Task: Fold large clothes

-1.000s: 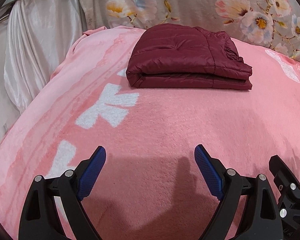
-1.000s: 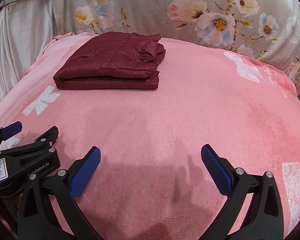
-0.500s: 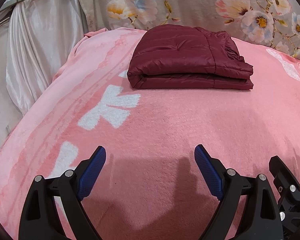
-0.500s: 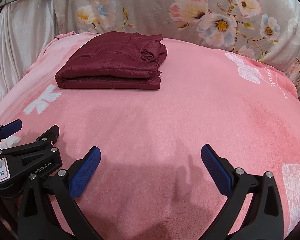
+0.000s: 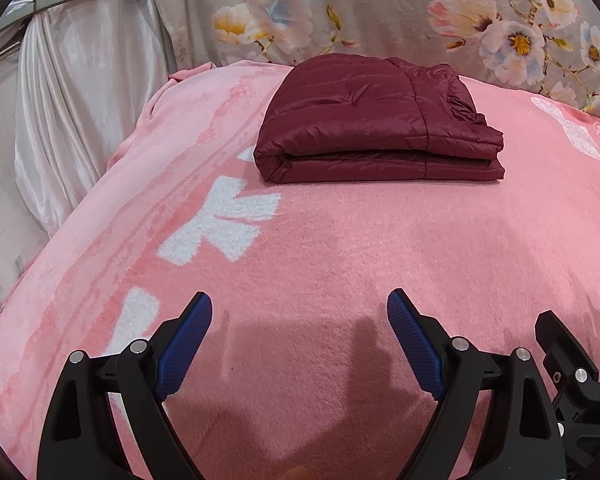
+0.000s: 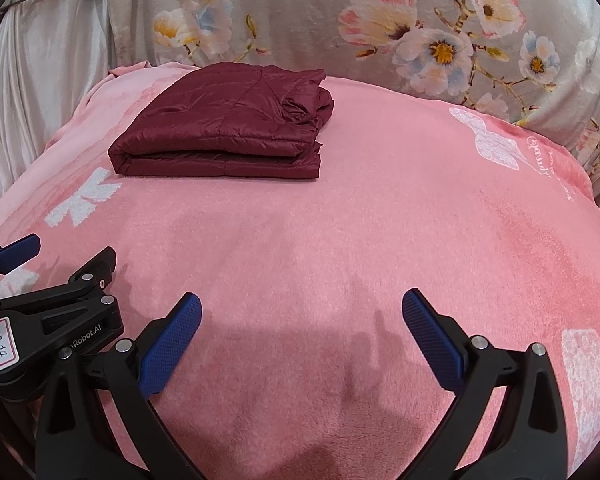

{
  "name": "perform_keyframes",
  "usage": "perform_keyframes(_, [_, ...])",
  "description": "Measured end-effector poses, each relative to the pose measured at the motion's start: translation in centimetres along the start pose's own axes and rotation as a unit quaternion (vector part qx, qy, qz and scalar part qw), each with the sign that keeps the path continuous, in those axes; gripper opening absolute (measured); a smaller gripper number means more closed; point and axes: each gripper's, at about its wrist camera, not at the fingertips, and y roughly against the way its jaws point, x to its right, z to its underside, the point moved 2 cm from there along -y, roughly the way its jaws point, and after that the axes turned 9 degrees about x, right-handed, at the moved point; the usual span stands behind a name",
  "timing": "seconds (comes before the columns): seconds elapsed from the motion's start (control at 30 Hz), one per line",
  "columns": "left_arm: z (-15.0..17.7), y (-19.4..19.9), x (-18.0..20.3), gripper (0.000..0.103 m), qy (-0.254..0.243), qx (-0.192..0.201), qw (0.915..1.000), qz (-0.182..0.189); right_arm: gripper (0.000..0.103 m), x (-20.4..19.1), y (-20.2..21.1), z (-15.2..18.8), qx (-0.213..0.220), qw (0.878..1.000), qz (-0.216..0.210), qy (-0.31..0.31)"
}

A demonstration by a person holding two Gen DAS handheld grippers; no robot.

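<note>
A wide stretch of bare pink blanket fills the middle and lower frame in both views, open for passage. The folded maroon jacket sits as the only obstacle on it, upper centre. Behind it, a floral fabric wall closes the top; a white curtain bounds the upper left.

I see a pink plush blanket with white motifs filling the frame, grey floral fabric along the top, pale satin drape at upper left
</note>
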Motion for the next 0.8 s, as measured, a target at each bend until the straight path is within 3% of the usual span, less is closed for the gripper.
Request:
perform_keyframes(0.43, [0.02,0.1,0.35,0.086,-0.005,0.002,0.9999,-0.013,0.098,-0.13,0.13,-0.17,0.002,1.0,0.001,-0.001])
perform_keyframes(0.8, [0.04,0.43,0.82,0.079,-0.011,0.008,0.9996,-0.024,0.098,-0.27,0.3,-0.23,0.002,1.0,0.004,0.001])
